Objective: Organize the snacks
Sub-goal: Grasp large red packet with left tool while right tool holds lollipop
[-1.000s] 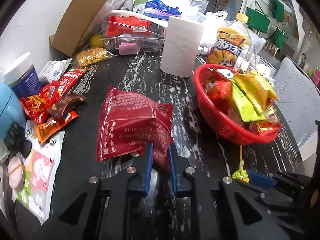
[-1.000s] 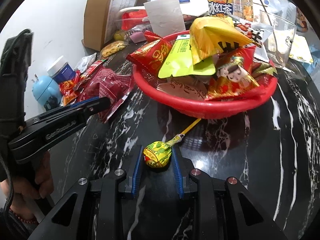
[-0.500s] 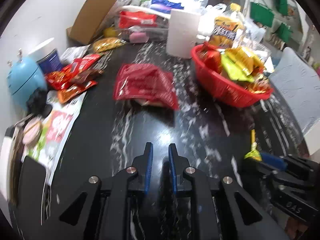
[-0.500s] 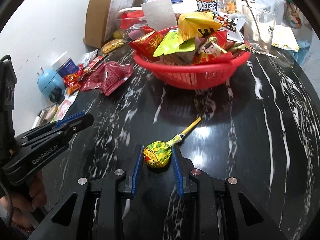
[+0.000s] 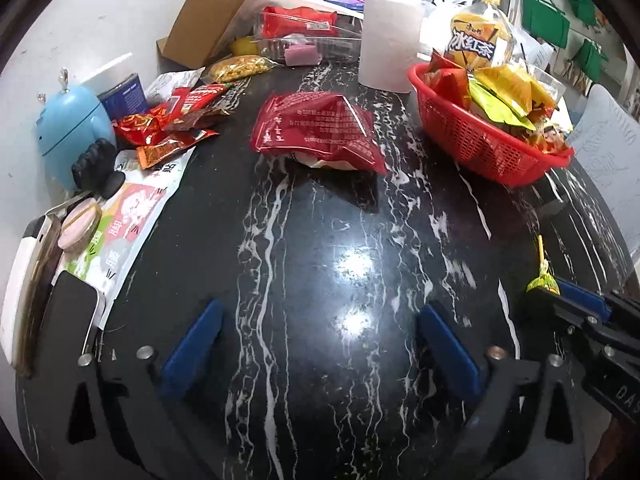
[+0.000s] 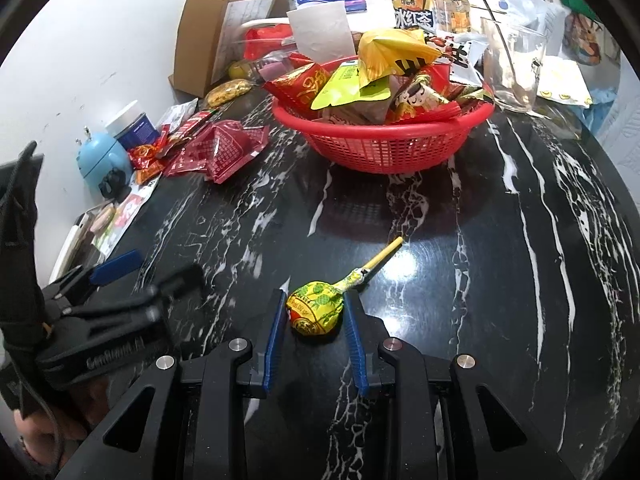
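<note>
- Left gripper (image 5: 320,344) fingers (image 5: 196,336) spread wide apart, nothing between them, only bare black marble table (image 5: 320,240) below.
- Right gripper (image 6: 314,322) fingers (image 6: 274,332) closed in on the lollipop (image 6: 316,314), blue pads touching the yellow wrapped head on both sides (stick points forward and to the right, toward the basket).
- Lollipop head looks to sit on or just above the table; cannot tell which.
- Red basket (image 6: 384,148) stands further back on the table, heaped with snack packets, well apart from the lollipop.
- Big red bag (image 5: 320,132) lies flat on the table left of the basket, ahead of the left gripper, not touching it.
- Pile of small red and orange packets (image 5: 168,128) at the table's left edge, beside a blue round gadget (image 5: 72,128).
- Behind the basket: white paper roll (image 5: 390,54), iced tea bottle (image 5: 480,40), cardboard box (image 5: 216,12).
- Glass cup (image 6: 512,68) just right of the basket (seen from the right wrist).
</note>
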The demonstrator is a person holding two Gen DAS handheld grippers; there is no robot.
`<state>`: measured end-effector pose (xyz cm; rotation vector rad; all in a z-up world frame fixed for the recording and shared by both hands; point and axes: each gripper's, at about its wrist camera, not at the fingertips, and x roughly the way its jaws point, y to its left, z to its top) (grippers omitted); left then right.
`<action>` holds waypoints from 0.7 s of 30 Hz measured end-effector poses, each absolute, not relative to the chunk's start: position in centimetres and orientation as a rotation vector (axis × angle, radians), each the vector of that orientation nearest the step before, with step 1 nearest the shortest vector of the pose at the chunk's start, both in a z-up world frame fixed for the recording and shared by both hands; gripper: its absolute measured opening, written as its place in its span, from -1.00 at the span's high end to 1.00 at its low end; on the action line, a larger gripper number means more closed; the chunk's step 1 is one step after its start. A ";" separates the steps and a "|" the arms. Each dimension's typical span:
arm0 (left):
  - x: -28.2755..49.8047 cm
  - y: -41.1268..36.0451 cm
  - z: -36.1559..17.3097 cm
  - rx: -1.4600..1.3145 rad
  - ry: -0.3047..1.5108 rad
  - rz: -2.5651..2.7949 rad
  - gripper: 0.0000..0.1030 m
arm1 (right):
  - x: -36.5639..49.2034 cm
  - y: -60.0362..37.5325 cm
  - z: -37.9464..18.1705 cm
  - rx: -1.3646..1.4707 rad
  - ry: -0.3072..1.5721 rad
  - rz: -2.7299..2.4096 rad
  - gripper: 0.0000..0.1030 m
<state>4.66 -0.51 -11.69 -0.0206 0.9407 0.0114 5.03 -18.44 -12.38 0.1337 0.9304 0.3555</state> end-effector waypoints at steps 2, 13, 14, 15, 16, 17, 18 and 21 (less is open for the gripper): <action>4.6 -0.6 -11.7 -0.020 0.941 0.012 -0.98 | 5.1 -18.5 -12.4 0.138 0.929 0.359 0.45; 4.0 -0.4 -11.7 -0.021 0.946 0.009 -0.99 | 5.0 -18.6 -12.4 0.130 0.917 0.354 0.45; 4.0 -0.3 -11.7 -0.022 0.946 0.011 -0.99 | 5.0 -18.6 -12.4 0.129 0.917 0.354 0.45; 4.0 -0.3 -11.7 -0.030 0.942 0.007 -0.99 | 5.1 -18.6 -12.4 0.128 0.916 0.354 0.45; 4.1 -0.1 -11.6 -0.042 0.941 -0.001 -0.99 | 5.1 -18.6 -12.4 0.131 0.915 0.353 0.46; 4.3 0.1 -11.5 -0.063 0.941 -0.009 -0.99 | 5.3 -18.6 -12.4 0.136 0.915 0.351 0.46; 4.5 0.3 -11.3 -0.076 0.941 -0.013 -0.99 | 5.4 -18.7 -12.4 0.138 0.917 0.352 0.46; 5.5 1.1 -9.9 -0.103 0.890 -0.010 -0.99 | 6.0 -18.6 -12.1 0.146 0.916 0.359 0.46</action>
